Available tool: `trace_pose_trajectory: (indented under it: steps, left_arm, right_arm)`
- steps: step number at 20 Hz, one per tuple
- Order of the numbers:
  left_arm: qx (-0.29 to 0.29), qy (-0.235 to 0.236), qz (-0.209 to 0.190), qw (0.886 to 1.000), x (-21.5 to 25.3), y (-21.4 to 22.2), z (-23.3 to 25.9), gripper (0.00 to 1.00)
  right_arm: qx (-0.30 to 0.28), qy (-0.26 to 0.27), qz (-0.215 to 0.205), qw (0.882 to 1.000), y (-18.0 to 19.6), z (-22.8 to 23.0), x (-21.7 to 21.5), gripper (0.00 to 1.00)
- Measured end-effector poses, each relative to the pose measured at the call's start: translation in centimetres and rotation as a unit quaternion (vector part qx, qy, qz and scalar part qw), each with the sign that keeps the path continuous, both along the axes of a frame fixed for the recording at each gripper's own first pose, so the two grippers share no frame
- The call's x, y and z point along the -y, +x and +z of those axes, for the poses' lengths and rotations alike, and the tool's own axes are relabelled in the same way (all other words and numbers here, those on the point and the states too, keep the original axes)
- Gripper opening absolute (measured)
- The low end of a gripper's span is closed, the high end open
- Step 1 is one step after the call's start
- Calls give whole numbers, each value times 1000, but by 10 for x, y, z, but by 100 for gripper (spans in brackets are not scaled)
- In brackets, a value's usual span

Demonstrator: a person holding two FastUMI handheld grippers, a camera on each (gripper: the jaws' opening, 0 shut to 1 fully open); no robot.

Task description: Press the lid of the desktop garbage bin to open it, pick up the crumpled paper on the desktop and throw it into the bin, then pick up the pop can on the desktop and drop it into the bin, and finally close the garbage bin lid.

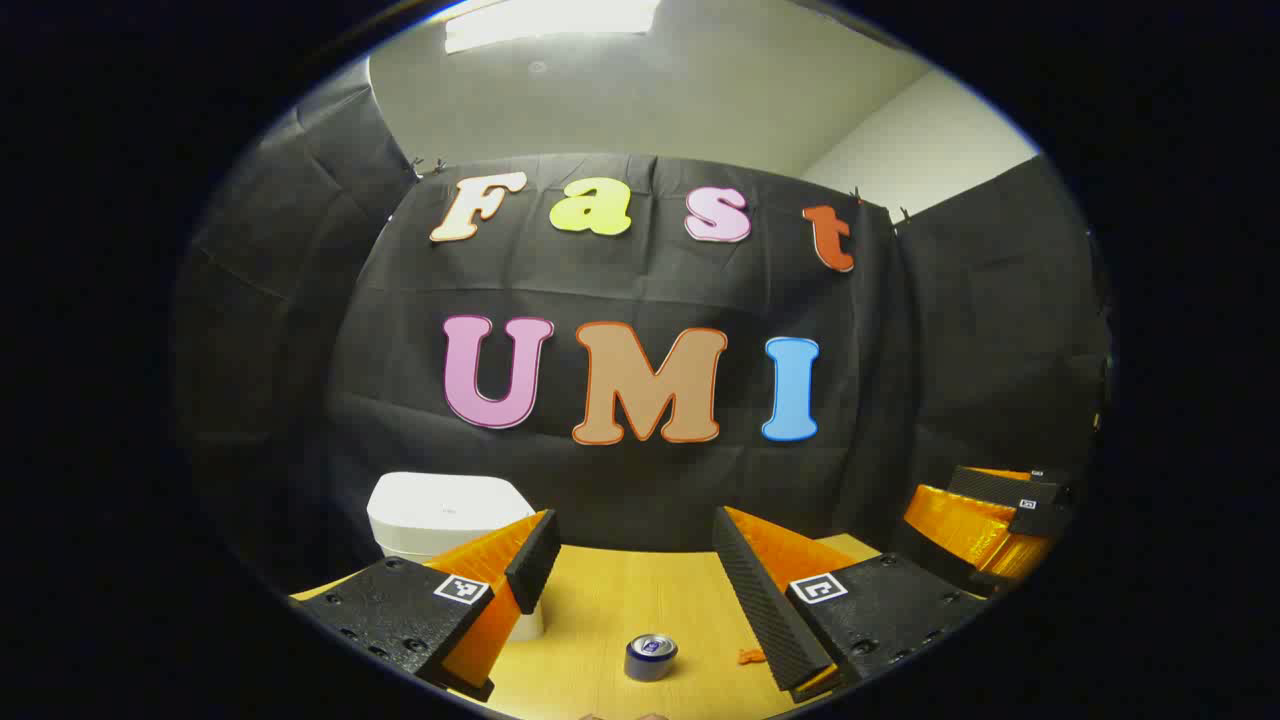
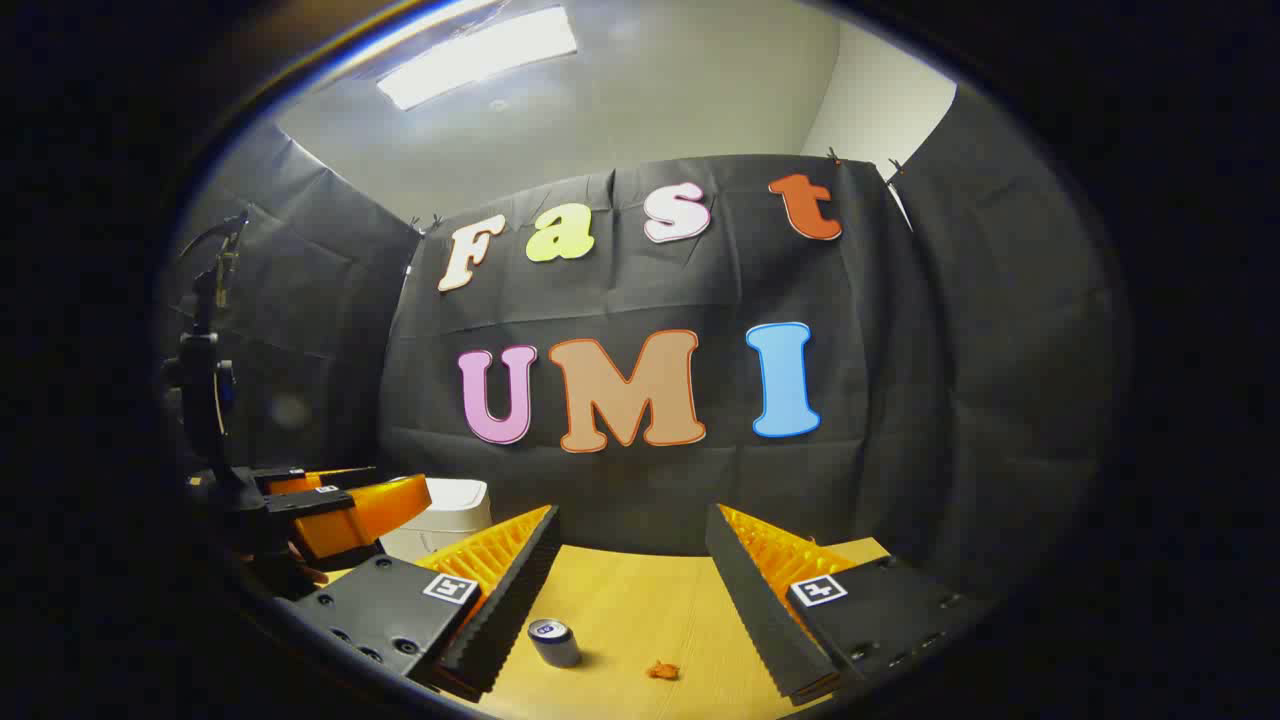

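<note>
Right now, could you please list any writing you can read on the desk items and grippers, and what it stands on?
No text can be read.
Pop can: print too small and blurred.
Garbage bin: no writing visible.
Crumpled paper: none.
Left gripper and right gripper: square tags bear patterns, no words.

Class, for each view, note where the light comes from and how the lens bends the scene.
Left gripper view: ceiling light panel glares at top; the desk edge curves. Right gripper view: light panel glares upper left; the pop can casts a soft shadow rightward.
</note>
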State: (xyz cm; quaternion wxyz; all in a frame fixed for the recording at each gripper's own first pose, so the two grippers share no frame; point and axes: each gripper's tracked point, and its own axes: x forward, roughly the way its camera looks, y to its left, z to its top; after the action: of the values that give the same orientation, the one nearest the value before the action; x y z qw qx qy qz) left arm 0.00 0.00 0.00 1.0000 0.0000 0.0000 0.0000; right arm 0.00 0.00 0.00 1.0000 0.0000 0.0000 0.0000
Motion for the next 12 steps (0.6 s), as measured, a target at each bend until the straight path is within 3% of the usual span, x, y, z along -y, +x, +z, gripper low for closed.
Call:
trace_pose_trajectory:
  steps: [2, 3, 12]
  left_arm:
    - [12, -3, 6, 1000, -4, -3, 6, 93]
    - [14, -1, 11, 1000, -6, -3, 7, 93]
    - [8, 10, 16, 1000, -13, -15, 8, 93]
  right_arm:
    - [-2, -1, 1, 1000, 1, 0, -2, 93]
    - [-2, -1, 2, 1000, 0, -1, -2, 100]
    - [31, -1, -25, 999, 0, 10, 3, 97]
